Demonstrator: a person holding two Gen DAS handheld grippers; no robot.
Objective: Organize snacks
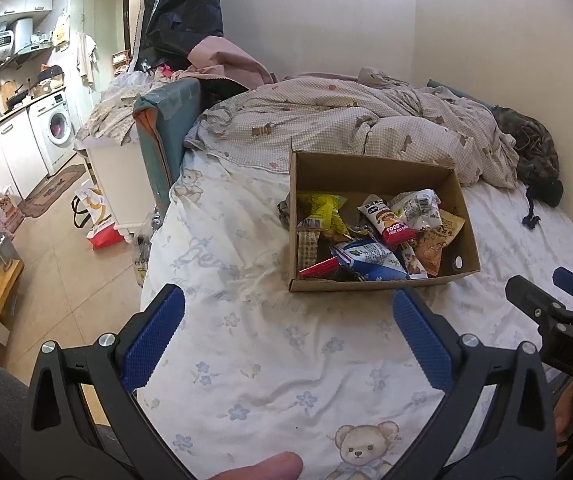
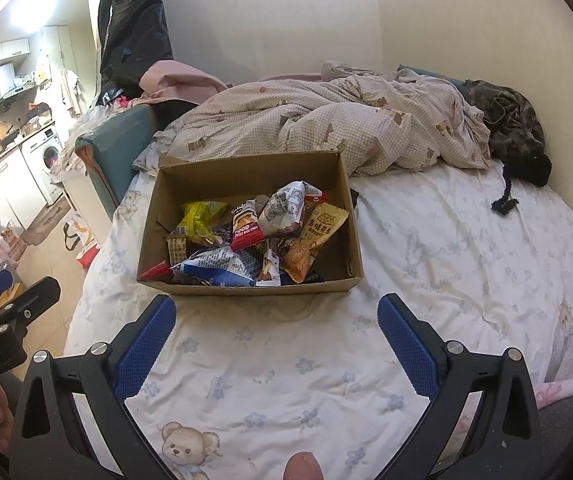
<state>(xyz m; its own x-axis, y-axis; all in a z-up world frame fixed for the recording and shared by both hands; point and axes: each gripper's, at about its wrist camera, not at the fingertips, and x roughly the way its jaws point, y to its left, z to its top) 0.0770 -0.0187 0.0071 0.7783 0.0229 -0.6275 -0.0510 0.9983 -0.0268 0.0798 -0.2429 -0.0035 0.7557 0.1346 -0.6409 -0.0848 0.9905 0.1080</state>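
Right wrist view is showing a bed (image 2: 466,240) filling most of the frame, its white sheet printed with blue flowers and teddy bears. A crumpled checked duvet (image 2: 326,128) is lying across the far end, from 11 to 1 o'clock, with a dark camouflage bundle (image 2: 514,120) sitting at 2 o'clock by the wall. A kitchen with a washer (image 2: 44,156) is showing at 9 o'clock, beyond the bed's edge.

An open cardboard box (image 2: 246,172) is resting on the sheet at 12 o'clock, just ahead of the gripper tips and touching the duvet's near edge. Snacks (image 2: 246,240) are lying jumbled inside it: a yellow packet (image 2: 200,216), a red-ended pack (image 2: 246,228), a silver pack (image 2: 284,208), an orange peanut pack (image 2: 310,240) and a blue-and-white one (image 2: 218,266).

Both grippers are hovering above the sheet short of the box. The right gripper (image 2: 276,344) is standing wide open with nothing between its blue pads. The left gripper (image 1: 288,336) is likewise spread wide and holding nothing; from its view the box is sitting at 1 o'clock. A fingertip (image 2: 304,466) is peeking in at 6 o'clock.
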